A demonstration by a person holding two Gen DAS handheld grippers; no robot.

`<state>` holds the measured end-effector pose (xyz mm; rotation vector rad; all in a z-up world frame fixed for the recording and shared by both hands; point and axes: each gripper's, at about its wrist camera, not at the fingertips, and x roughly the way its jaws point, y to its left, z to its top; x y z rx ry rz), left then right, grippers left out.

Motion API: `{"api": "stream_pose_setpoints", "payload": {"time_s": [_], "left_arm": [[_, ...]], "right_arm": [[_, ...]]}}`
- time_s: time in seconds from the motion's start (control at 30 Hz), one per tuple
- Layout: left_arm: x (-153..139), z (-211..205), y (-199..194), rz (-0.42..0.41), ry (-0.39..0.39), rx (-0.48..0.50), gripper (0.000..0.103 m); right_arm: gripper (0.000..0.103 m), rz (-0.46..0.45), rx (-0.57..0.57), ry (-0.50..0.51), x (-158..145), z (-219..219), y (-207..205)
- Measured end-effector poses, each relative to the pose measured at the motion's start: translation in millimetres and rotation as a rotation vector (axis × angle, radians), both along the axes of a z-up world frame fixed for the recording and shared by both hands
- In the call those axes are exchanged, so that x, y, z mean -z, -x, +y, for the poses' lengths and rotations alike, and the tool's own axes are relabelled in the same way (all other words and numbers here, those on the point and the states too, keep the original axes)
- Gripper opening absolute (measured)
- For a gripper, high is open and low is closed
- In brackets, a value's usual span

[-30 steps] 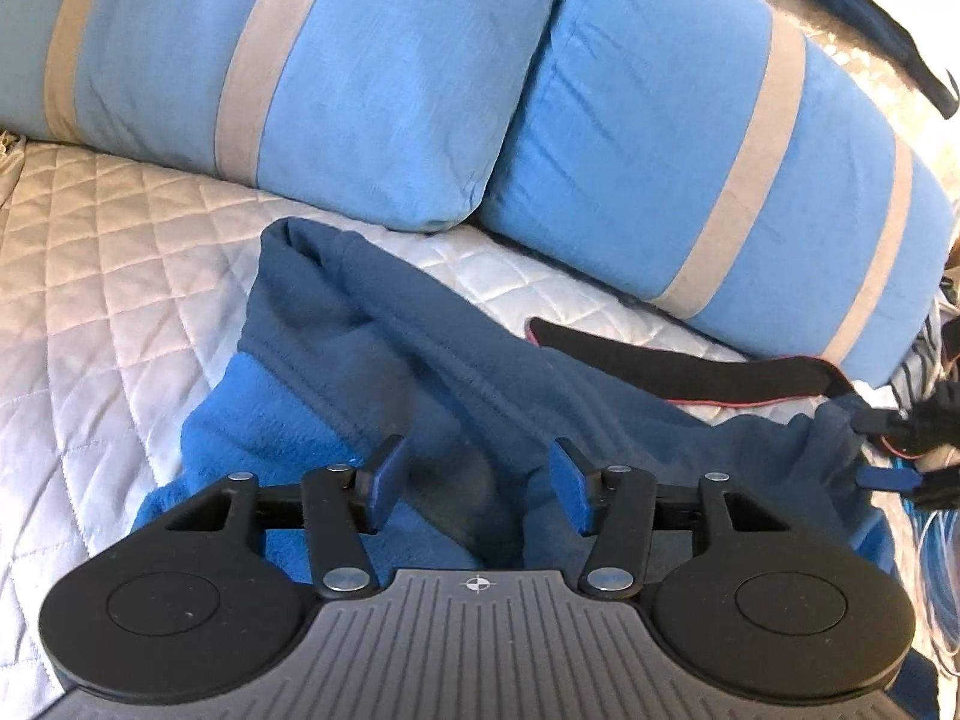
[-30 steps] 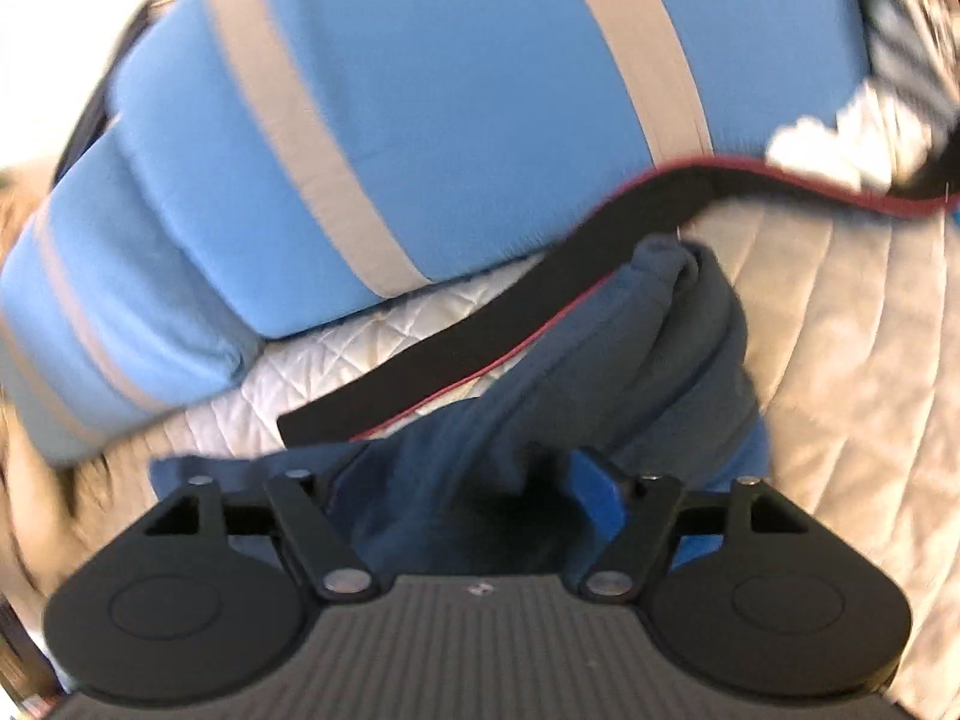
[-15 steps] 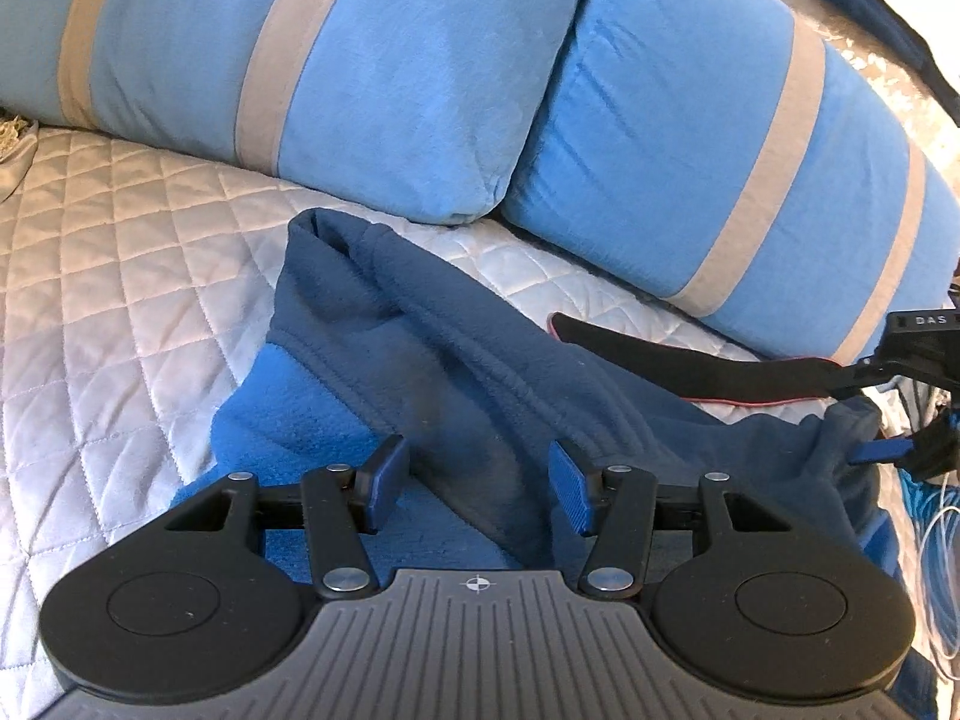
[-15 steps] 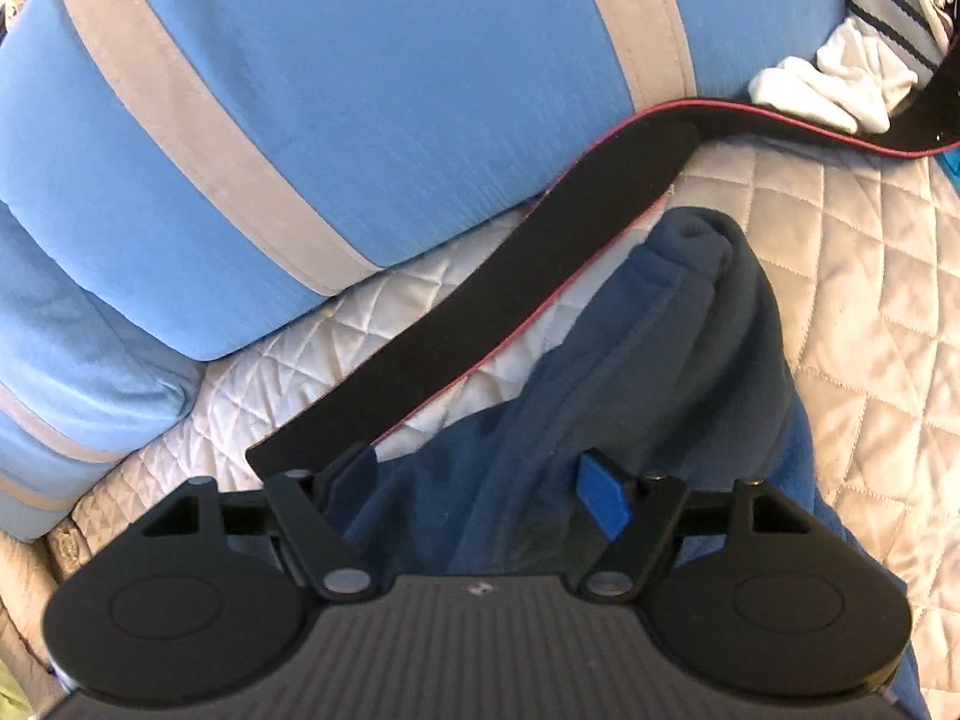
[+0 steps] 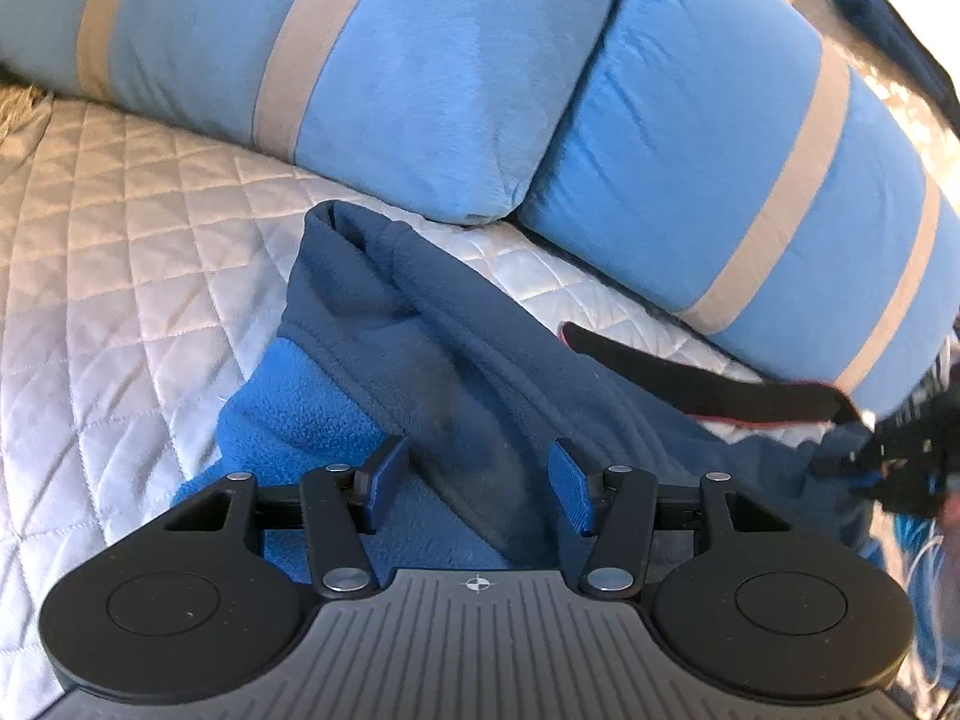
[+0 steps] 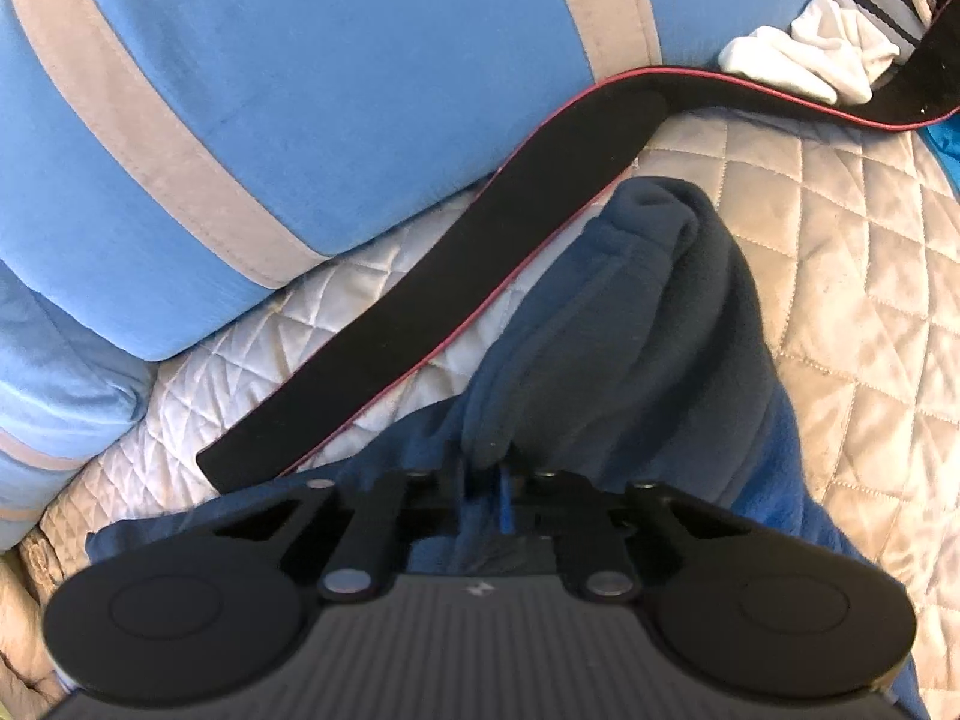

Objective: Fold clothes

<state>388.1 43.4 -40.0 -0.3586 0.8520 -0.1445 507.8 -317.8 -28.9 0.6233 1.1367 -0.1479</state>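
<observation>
A blue fleece garment [image 5: 420,348], dark navy outside and brighter blue inside, lies crumpled on the quilted bed. My left gripper [image 5: 475,475] hovers over its near part; its jaws are opening, a ridge of fleece runs between the pads, and they do not press it. In the right wrist view my right gripper [image 6: 486,483] is shut on a pinched fold of the same fleece [image 6: 660,312]. That gripper [image 5: 900,462] also shows, blurred, at the right edge of the left wrist view, at the garment's far end.
Two blue pillows with grey stripes [image 5: 420,60] [image 5: 720,150] lean along the back of the white quilt [image 5: 120,240]. A black strap with red edging [image 6: 480,276] lies between pillow and fleece. White and striped clothes [image 6: 810,54] sit at the far right.
My right gripper's jaws went from wide apart around the fleece to shut on a fold of it. The left gripper barely moved, and its pads stand slightly wider.
</observation>
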Motion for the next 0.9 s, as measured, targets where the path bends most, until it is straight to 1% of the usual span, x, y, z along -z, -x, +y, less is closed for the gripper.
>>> {"api": "stream_pose_setpoints", "payload": {"time_s": [0.17,0.23,0.3,0.47,0.57,0.7,0.73,0.8,0.87,0.9], "left_arm": [[1,5,-14,0.046,0.087,-0.056,0.063],[2,5,-22,0.064,0.115,-0.081,0.064],[2,7,-30,0.070,0.162,-0.105,0.065],[7,16,-44,0.167,0.315,-0.184,0.065],[15,16,-48,0.224,0.388,-0.200,0.065],[23,11,-50,0.253,0.464,-0.195,0.065],[25,9,-51,0.259,0.481,-0.195,0.063],[29,7,-52,0.275,0.516,-0.199,0.054],[36,7,-53,0.300,0.552,-0.214,0.038],[40,7,-53,0.313,0.555,-0.220,0.034]], "right_arm": [[0.007,-0.084,-0.004,-0.060,4,-10,19],[0.007,-0.111,0.000,-0.095,6,-15,24],[0.007,-0.134,0.005,-0.129,9,-20,28],[0.007,-0.167,-0.005,-0.167,13,-26,35],[0.007,-0.180,-0.014,-0.178,14,-27,37],[0.007,-0.190,-0.020,-0.181,15,-26,38],[0.007,-0.191,-0.021,-0.181,16,-26,38],[0.007,-0.194,-0.023,-0.180,16,-25,38],[0.007,-0.195,-0.022,-0.182,17,-26,39],[0.007,-0.196,-0.023,-0.183,17,-26,40]]}}
